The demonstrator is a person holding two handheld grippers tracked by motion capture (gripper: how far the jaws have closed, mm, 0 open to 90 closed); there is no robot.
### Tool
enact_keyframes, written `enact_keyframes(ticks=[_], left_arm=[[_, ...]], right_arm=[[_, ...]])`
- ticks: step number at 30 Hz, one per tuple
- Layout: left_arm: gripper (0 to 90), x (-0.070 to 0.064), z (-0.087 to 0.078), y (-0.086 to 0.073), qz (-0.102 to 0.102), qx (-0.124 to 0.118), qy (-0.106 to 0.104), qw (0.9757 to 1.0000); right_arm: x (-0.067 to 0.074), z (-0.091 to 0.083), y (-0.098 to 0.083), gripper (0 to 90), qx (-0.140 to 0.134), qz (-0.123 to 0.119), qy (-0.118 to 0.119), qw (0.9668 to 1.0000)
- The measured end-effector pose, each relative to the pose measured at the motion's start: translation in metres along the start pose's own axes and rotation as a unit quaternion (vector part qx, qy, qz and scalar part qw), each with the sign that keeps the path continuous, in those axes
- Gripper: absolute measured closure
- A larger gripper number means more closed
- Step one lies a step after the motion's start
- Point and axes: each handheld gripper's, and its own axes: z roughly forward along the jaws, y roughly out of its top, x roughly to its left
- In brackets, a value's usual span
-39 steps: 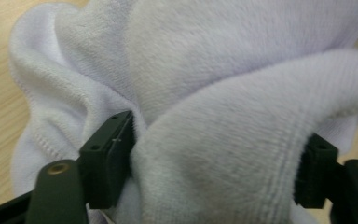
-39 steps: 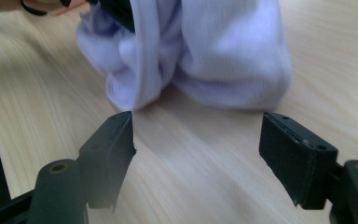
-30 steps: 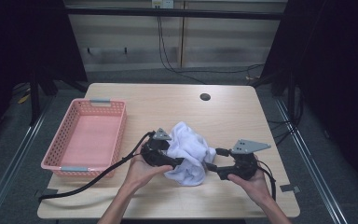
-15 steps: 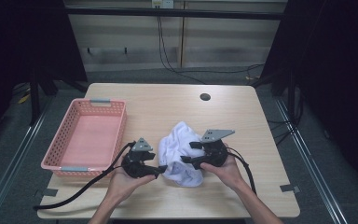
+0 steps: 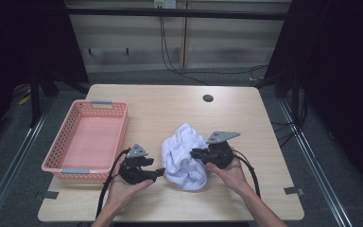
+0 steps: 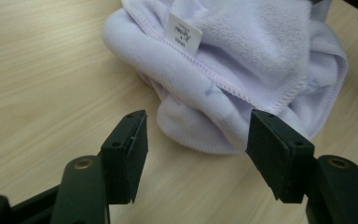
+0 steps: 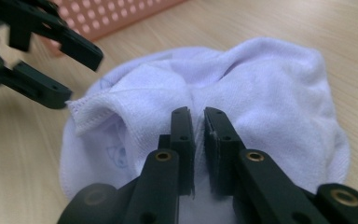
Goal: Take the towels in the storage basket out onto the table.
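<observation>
Your right tool (image 5: 196,153) is pinching a fold of the white towel (image 5: 184,156): in the right gripper view its jaws are standing nearly together with a ridge of cloth caught between them, so it is holding the towel from the towel's 3 o'clock side and pointing toward 9 o'clock in the high view. Your left tool (image 5: 159,171) is lying wide, jaws well apart and gripping nothing; in the left gripper view the towel's hemmed edge (image 6: 205,140) is sitting just beyond the jaw tips, partly between their lines but not yet inside them. From that left tool the towel is lying toward 2 o'clock, just beside it, and this is the relation the next move is likely turning on: the left tool is the free one and is already aimed at the near lower edge. The towel is resting crumpled in a heap on the counter (image 5: 170,109), its longer axis running roughly from 11 to 5 o'clock, near the front middle. Your left hand (image 5: 123,182) is cupping its tool from below at the counter's front, forearm coming in from 6 o'clock; your right hand (image 5: 229,170) is doing the same on the far side. The pink basket (image 5: 59,156) is standing at 10 o'clock from the left tool, apart from the towel.
</observation>
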Motion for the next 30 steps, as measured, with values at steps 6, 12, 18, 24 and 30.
enact_keyframes(ticks=[6, 12, 18, 24, 30], left_arm=[[40.9, -0.001, 0.019, 0.004, -0.004, -0.001, -0.034, 0.9994], [81.4, -0.009, 0.031, 0.012, 0.031, -0.005, -0.018, 0.9993], [83.5, -0.01, 0.011, 0.022, 0.032, -0.037, -0.01, 0.9988], [83.5, -0.004, -0.018, 0.02, 0.035, -0.053, 0.002, 0.998], [83.4, -0.014, -0.039, 0.007, 0.03, -0.057, -0.006, 0.9979]], right_arm=[[-0.006, -0.011, 0.002, 85.2, -0.013, 0.005, -0.004, 0.9999], [-0.005, -0.019, 0.004, 85.3, -0.016, -0.004, -0.008, 0.9998], [-0.019, -0.041, 0.004, 87.3, -0.047, 0.019, -0.025, 0.9984], [-0.04, -0.076, -0.006, 88.0, -0.066, 0.044, -0.077, 0.9939], [-0.059, -0.104, -0.027, 88.3, -0.068, 0.06, -0.157, 0.9835]])
